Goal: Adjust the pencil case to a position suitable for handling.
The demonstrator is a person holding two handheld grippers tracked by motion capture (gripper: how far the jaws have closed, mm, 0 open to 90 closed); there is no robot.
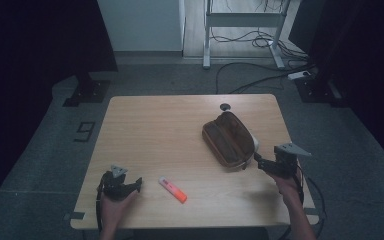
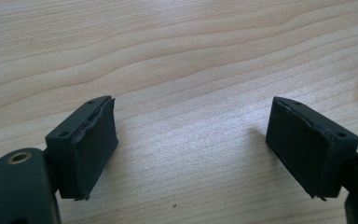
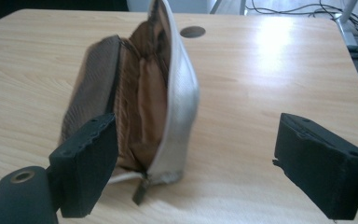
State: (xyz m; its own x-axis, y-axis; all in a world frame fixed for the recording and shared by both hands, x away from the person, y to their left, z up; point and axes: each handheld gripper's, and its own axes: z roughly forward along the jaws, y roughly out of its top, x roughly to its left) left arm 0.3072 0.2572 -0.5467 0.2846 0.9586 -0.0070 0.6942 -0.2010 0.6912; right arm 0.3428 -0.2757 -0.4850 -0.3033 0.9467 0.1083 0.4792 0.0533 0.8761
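Both black two-jaw grippers stand released and empty: left gripper [image 1: 139,183] low beside the orange-and-white marker pen [image 1: 173,190], right gripper [image 1: 258,161] just off the zip end of the brown-and-white fabric pencil pouch [image 1: 229,139], unzipped, gaping, on the light wooden table [image 1: 155,130]. Looks like the pre-pack step; next, left clamps the marker, right holds the pouch mouth apart.

A brown pouch [image 1: 228,140] lies on the right half of the table, set at a slant, its long side running from the far left toward the near right. Its zip is undone and the mouth gapes, showing a tan fabric lining [image 3: 145,100]. One side is dark brown with a woven look; the other side is pale, whitish. In the right gripper view the pouch [image 3: 135,98] stands on its edge, mouth open toward the camera, with the zip pull [image 3: 141,191] hanging at the near end.
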